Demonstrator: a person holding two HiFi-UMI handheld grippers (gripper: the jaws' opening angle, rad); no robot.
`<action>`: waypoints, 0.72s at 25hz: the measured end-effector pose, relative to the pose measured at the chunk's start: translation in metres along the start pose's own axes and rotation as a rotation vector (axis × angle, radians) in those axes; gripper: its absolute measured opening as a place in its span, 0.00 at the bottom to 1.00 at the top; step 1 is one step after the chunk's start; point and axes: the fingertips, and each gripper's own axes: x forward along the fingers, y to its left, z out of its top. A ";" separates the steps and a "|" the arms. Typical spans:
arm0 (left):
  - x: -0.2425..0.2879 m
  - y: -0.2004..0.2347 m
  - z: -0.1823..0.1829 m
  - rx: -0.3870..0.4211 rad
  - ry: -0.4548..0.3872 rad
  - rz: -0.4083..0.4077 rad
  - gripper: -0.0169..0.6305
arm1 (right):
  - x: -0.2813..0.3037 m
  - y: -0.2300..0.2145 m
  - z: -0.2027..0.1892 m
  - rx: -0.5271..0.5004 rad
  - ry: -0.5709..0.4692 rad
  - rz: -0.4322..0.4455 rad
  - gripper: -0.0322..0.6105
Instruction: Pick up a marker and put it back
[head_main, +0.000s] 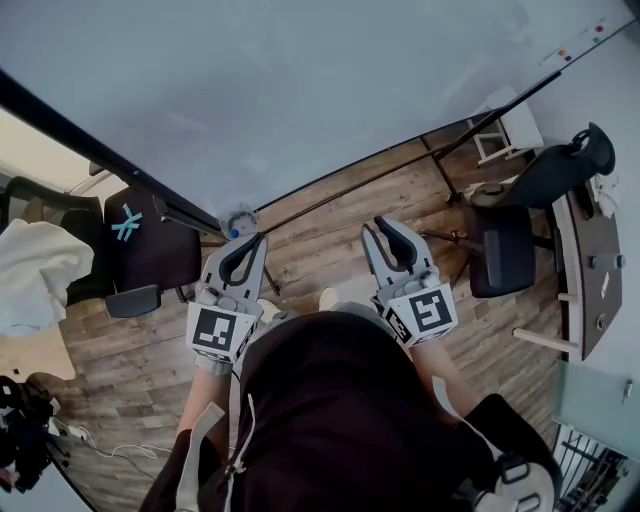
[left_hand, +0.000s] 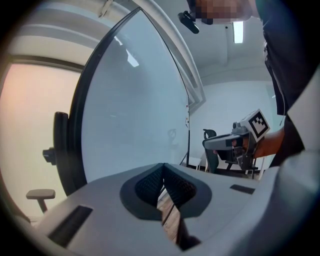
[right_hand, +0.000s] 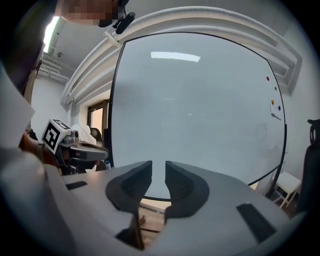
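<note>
Our left gripper (head_main: 256, 243) has its jaws pressed together, with nothing between them. Just ahead of its tips, at the foot of the whiteboard (head_main: 300, 90), sits what we take for the marker (head_main: 234, 232), blue-capped but too small to be sure of. Our right gripper (head_main: 375, 225) shows a narrow gap and is also empty. We expect the marker to be light, stiff and smooth-sided, so we would pinch it across the middle of its barrel.
</note>
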 end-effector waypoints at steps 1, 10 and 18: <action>0.002 -0.001 0.002 0.002 0.003 -0.004 0.04 | -0.002 -0.002 -0.001 0.003 0.001 -0.007 0.19; 0.018 -0.015 0.016 0.020 -0.011 -0.036 0.04 | -0.019 -0.015 -0.008 0.013 0.004 -0.041 0.19; 0.027 -0.021 0.017 0.024 -0.022 -0.047 0.04 | -0.022 -0.023 -0.013 0.008 0.018 -0.043 0.19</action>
